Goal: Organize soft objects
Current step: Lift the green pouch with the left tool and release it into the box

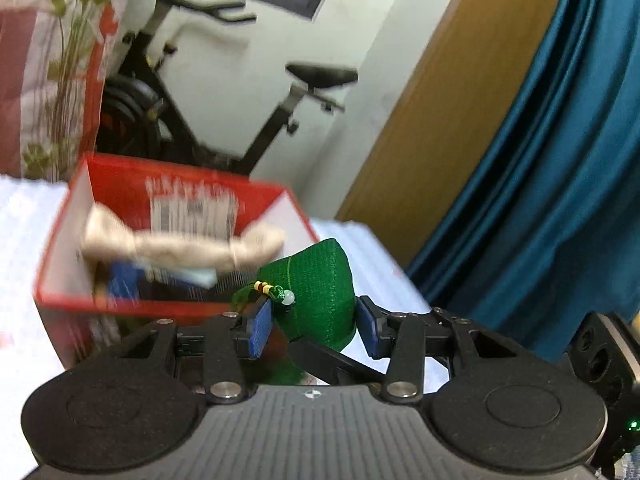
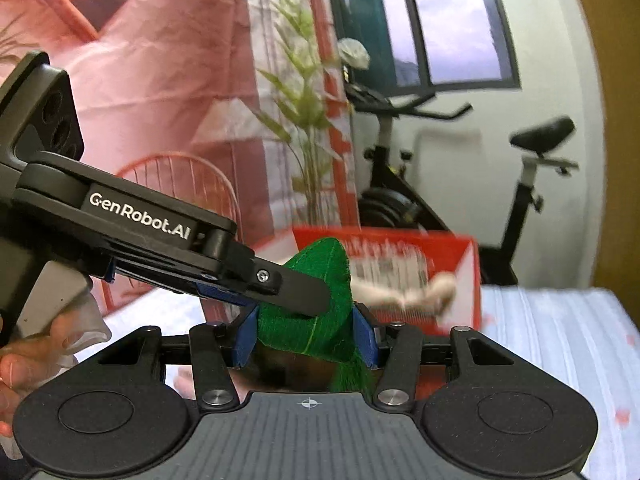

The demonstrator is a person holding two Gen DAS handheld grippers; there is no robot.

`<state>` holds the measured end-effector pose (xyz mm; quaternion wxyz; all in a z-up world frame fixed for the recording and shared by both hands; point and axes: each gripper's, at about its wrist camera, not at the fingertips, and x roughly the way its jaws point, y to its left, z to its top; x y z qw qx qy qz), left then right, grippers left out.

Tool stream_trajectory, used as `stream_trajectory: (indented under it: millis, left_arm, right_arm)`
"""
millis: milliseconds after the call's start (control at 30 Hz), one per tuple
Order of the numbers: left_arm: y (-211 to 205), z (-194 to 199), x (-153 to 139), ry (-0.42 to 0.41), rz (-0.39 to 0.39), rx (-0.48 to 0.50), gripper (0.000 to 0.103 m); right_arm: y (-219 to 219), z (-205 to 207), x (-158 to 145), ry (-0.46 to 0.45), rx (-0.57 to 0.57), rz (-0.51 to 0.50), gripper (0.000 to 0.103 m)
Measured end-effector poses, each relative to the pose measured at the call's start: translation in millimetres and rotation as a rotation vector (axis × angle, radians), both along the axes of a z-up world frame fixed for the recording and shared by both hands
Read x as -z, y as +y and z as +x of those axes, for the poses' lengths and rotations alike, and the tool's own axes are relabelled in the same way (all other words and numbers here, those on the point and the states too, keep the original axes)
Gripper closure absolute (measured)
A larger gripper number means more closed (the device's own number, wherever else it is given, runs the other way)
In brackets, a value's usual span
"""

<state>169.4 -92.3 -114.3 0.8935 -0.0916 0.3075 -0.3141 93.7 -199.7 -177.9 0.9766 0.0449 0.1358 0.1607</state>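
Both grippers pinch the same green pouch (image 1: pixel 320 292): left gripper (image 1: pixel 316 328) pads press on its sides, right gripper (image 2: pixel 306 334) likewise, the left's finger crossing over it. Pouch is off the bed (image 2: pixel 560 320), not yet boxed. Just ahead of the jaws: red box (image 1: pixel 180 200), already holding a beige plush (image 1: pixel 180 244) and something blue. Remaining, by my read: get the pouch over the rim, release.

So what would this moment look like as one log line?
left gripper: grips green pouch | right gripper: grips it too | red box: behind
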Motion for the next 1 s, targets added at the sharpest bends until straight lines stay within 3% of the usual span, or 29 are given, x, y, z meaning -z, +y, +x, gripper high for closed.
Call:
stream_trajectory:
  millis: [267, 467, 667, 1000]
  left_arm:
    - [22.7, 27.2, -54.0, -0.123, -0.019, -0.031, 0.056]
    - [36.2, 50.4, -54.7, -0.123, -0.002, -0.047, 0.056]
    - [51.1, 72.7, -28.5, -0.053, 0.014, -0.066, 0.056]
    - [74.8, 110.9, 28.5, 0.091, 0.027, -0.102, 0.055]
  right_arm:
    - [25.5, 47.3, -71.4, -0.123, -0.049, -0.048, 0.056]
    - [49.3, 86.0, -97.3, -0.176, -0.077, -0.098, 0.056]
    - [66.7, 119.3, -82.6, -0.120, -0.095, -0.128, 0.056]
    - [86.7, 163.6, -20.1, 0.046, -0.103, -0.121, 0.056]
